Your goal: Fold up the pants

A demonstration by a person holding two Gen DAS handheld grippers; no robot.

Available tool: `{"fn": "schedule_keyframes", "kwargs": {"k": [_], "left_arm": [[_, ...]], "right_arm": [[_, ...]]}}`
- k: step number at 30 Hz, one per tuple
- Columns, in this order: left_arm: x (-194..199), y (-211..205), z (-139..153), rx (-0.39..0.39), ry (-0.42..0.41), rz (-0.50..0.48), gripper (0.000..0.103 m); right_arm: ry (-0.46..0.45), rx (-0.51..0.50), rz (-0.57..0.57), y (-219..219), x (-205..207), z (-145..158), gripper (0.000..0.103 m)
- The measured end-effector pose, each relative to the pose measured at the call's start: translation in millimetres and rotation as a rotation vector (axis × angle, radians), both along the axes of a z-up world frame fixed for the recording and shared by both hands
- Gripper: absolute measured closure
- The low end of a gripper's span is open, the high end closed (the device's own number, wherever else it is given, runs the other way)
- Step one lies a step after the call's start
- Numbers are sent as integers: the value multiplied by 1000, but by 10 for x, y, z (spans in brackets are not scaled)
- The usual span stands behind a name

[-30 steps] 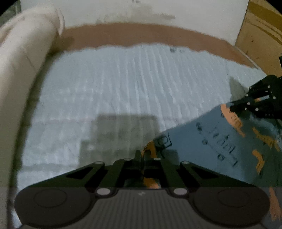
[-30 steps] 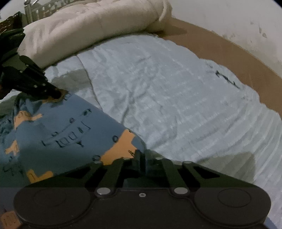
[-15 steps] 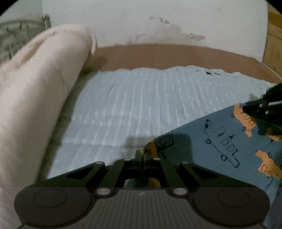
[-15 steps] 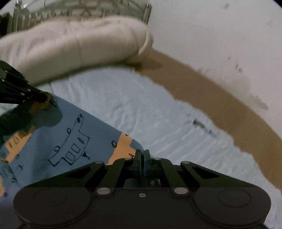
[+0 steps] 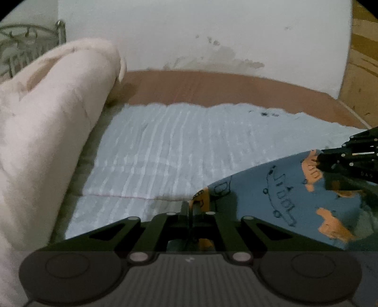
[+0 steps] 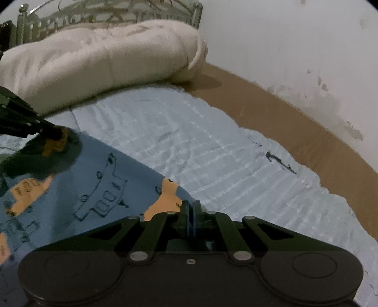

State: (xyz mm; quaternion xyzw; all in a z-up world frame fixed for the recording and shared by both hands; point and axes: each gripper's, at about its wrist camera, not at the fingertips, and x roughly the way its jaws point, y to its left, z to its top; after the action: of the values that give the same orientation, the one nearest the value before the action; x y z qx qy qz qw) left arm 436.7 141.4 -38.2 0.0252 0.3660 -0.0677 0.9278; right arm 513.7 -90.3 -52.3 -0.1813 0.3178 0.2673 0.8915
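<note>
Both grippers tilt downward over the bed, each pinching one corner of the pants [image 5: 283,196] so the blue cloth with its orange and outlined vehicle print stretches between them. The left gripper [image 5: 190,207] has its jaws pressed together on an orange-patched corner of the hem; seen from the right wrist, its dark fingers reach in from the left edge and bite the far corner. The right gripper [image 6: 190,207] is likewise clamped tight on the cloth, its blue pads closed against an orange patch at the near edge; from the left wrist it shows at the right border, gripping the other corner. The stretch of fabric between the two corners lies fairly taut, its upper edge running straight from one gripper to the other; how far it clears the bed I cannot tell.

Ahead of both grippers the pale blue bedsheet [image 5: 179,146] lies open and wrinkled, with only a small dark mark [image 6: 281,163] near its far edge. Beyond that edge runs a bare brown strip of mattress [image 5: 224,87], then the stained white wall [image 5: 200,30]. A rolled cream blanket [image 6: 99,59] bounds the sheet on the left, resting against a metal bedframe [image 6: 113,14]. A wooden panel [image 5: 361,63] stands at the far right.
</note>
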Motion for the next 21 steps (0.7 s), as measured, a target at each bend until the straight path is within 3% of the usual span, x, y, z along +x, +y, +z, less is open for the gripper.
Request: {"fn": "schedule_keyframes", "kwargs": {"k": [5,10,15,21], "left_arm": [[-460,-124,248,35,-85,-62,103],[-1045,-327,396,91,-157,-105,103],[-1557,-489,412,115,-205,-132,103],[-2066,-609,257,121,-210,-144,103]], "right_arm": [[-56,57,-13,-191,-416,221,102],[-112,104,-13,-398,-1087,473,102],[-169,77,0,-491,-1869,598,102],[-175,108,-33,-601,-2578,591,102]]}}
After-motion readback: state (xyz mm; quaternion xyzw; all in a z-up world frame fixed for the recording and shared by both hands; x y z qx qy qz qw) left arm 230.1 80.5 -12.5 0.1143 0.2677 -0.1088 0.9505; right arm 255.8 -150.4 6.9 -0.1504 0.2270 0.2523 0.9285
